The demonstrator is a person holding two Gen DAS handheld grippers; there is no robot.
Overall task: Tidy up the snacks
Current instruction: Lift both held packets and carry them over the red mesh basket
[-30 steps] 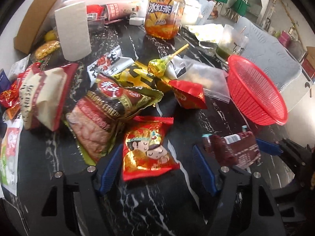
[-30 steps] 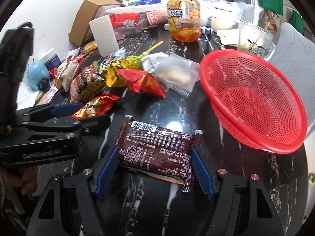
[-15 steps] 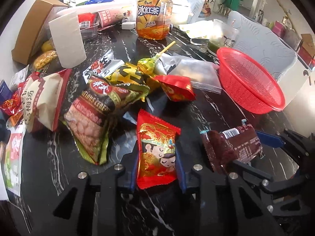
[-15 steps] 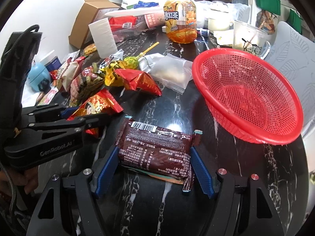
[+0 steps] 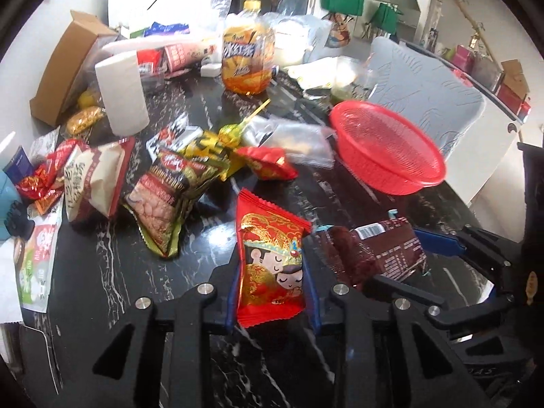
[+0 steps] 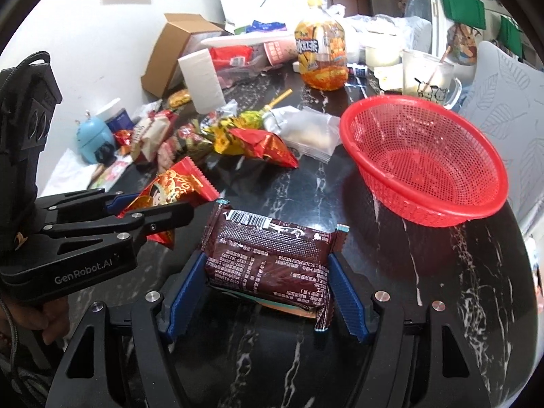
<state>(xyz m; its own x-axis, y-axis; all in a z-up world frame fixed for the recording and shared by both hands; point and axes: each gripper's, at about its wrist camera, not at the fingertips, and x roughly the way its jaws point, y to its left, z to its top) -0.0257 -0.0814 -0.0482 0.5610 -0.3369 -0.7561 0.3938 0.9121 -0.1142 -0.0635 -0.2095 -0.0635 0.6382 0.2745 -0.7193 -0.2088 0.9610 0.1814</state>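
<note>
— Left wrist view: is that left tool (image 5: 272,292) gripping anything?
— Yes, its blue pads are pinched on the red cartoon packet (image 5: 270,265), lifted off the dark marbled surface (image 5: 102,272).
— And the right tool (image 6: 267,292)?
— Its pads press both ends of the brown wrapper (image 6: 268,260), just above the surface.
— Where's the red basket (image 6: 425,159)?
— Up right of the brown wrapper, with the snack pile (image 5: 170,176) left of it.
</note>
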